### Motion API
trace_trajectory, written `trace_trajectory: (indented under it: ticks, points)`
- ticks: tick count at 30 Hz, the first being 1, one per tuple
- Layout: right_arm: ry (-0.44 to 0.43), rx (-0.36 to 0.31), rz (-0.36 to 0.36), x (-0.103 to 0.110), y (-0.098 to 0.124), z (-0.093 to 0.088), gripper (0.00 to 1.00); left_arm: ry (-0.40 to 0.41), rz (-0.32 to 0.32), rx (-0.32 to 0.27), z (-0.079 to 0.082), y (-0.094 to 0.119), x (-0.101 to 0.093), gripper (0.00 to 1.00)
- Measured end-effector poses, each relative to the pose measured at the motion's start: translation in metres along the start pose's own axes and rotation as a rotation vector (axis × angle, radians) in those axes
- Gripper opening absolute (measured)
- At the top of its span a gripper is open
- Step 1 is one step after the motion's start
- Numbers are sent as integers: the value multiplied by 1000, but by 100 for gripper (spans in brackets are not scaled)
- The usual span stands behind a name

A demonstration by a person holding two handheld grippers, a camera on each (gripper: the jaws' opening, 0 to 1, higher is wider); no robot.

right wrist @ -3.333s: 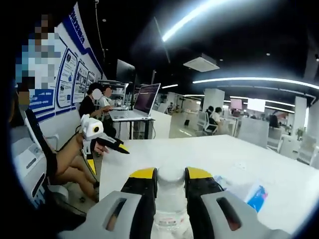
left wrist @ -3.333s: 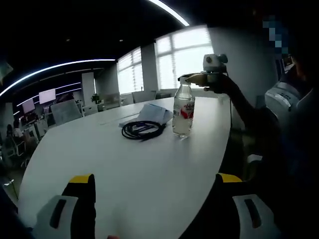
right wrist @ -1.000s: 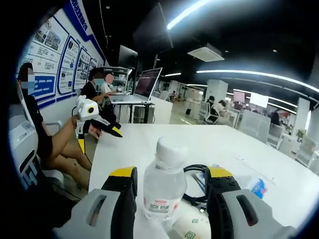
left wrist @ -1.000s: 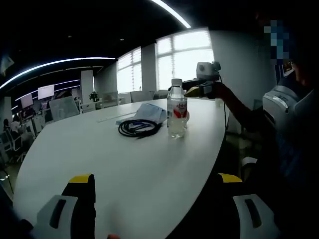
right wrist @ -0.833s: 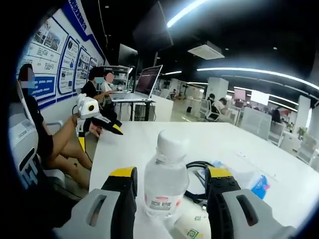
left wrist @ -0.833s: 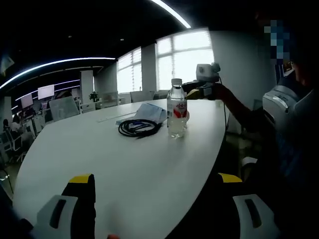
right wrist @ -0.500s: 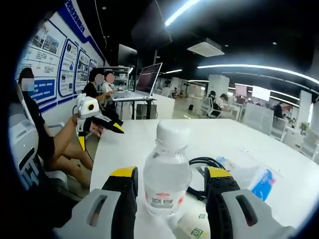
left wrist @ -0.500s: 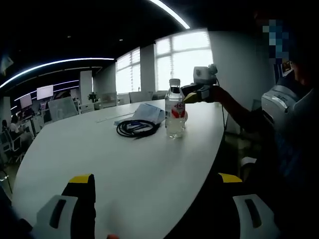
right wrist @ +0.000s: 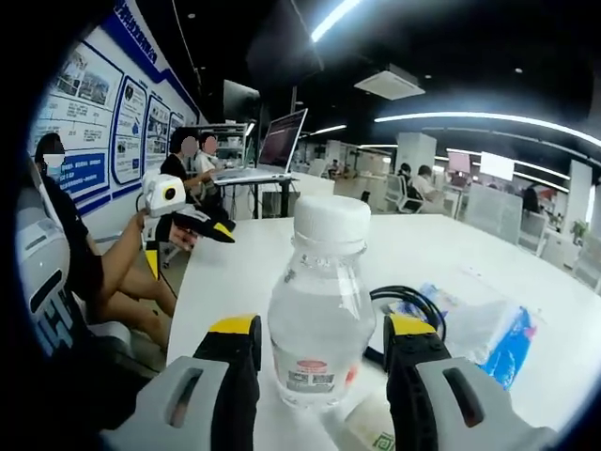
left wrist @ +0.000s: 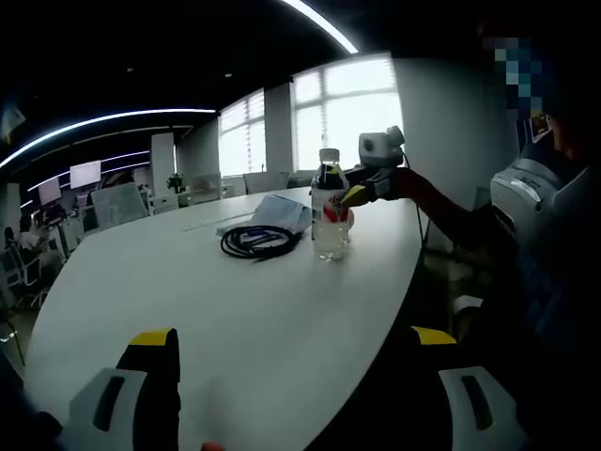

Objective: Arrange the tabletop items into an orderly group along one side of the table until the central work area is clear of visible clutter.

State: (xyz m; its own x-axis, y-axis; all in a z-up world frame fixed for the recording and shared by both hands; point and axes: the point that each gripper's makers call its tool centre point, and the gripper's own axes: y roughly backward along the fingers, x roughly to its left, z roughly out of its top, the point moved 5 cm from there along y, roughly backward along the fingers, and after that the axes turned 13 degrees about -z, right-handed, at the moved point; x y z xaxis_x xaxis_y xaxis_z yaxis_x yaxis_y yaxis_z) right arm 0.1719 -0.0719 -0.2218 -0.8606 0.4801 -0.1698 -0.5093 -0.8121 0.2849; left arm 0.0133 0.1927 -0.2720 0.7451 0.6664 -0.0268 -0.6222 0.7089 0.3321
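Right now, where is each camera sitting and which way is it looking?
Left gripper view: rides the left gripper, low near the table's edge, looking across it at the bottle, cable and right gripper; the person's arm shows.
Right gripper view: rides the right gripper, looking past the bottle between its open jaws toward the left gripper and the person's arm.
Both share the bottle, cable, table and the other gripper.

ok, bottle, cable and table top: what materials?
Bottle: clear glossy plastic, probably; see-through body, white cap, printed label. Cable: black, likely rubber-jacketed; lies in a loose matte coil. Table: smooth white top, laminate or painted; can't tell which.
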Motion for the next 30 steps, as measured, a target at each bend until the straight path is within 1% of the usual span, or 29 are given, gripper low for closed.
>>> trace_trajectory:
  ticks: [6,10,14,18,20,25,30]
  points:
    - [-20,3,9,3,-4,-5,50,1,-3,-3,0,-1,0,100]
    - [-17,5,14,7,-7,-9,49,1,-3,-1,-2,-2,0,100]
    - [-19,-6,12,7,-10,-10,48,7,7,0,-4,1,2,100]
    - [-28,-23,-3,5,-10,-9,42,6,14,-2,-4,3,2,100]
    - [-40,-30,5,5,-10,-10,42,6,14,-7,-4,4,1,100]
    - [-43,-44,-7,6,-9,-10,41,12,10,0,-8,2,2,100]
    - [-61,-52,-17,6,-9,-10,40,13,10,-3,-8,2,2,100]
